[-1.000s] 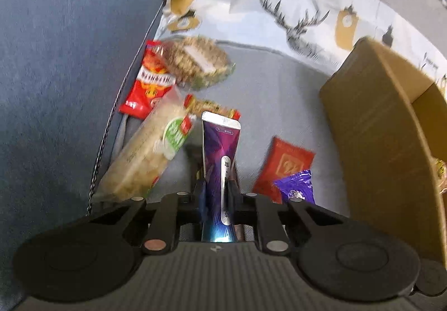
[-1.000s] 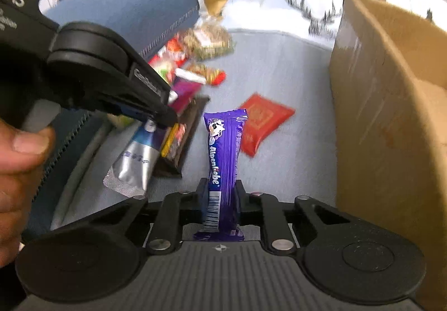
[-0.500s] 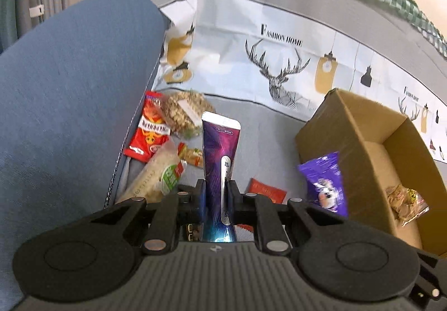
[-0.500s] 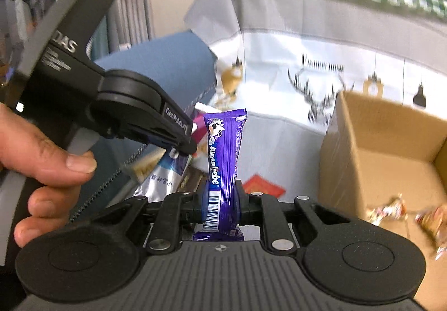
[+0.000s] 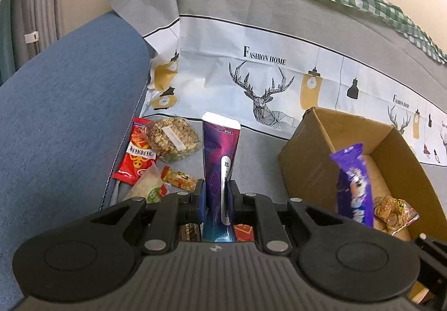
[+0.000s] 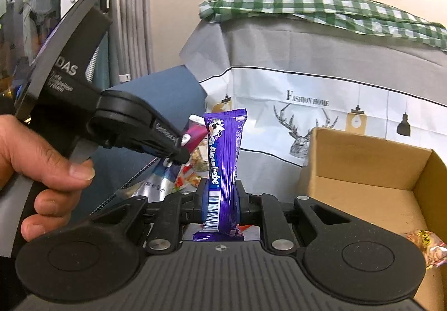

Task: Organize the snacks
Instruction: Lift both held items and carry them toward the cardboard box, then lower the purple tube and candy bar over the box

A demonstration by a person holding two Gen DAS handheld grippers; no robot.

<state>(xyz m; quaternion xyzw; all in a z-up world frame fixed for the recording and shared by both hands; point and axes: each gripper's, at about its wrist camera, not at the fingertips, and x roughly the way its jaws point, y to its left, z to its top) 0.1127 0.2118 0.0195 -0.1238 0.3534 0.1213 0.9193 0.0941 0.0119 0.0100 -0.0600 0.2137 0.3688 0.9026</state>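
Observation:
My left gripper (image 5: 217, 199) is shut on a purple and magenta snack packet (image 5: 220, 154), which stands upright between its fingers above the sofa seat. My right gripper (image 6: 220, 199) is shut on a purple Alpenliebe candy bar (image 6: 223, 160); that bar (image 5: 354, 185) also shows in the left wrist view, hanging over the near wall of the open cardboard box (image 5: 307, 165). The box (image 6: 363, 171) sits at the right and holds a few wrapped snacks (image 5: 394, 210). In the right wrist view the left gripper (image 6: 178, 151) is at the left, held by a hand (image 6: 42, 160).
Loose snacks lie on the grey seat at the left: a red packet (image 5: 137, 154), a clear bag of grain cakes (image 5: 173, 137), a small orange bar (image 5: 180, 178) and a pale bag (image 5: 148, 188). A blue cushion (image 5: 64, 104) rises at the left. A deer-print cloth (image 5: 262, 87) covers the backrest.
Both grippers have risen and tilted upward with their snacks still held. The seat and loose snacks have dropped lower in view, and the box's inside now shows. The candy bar has moved over the box.

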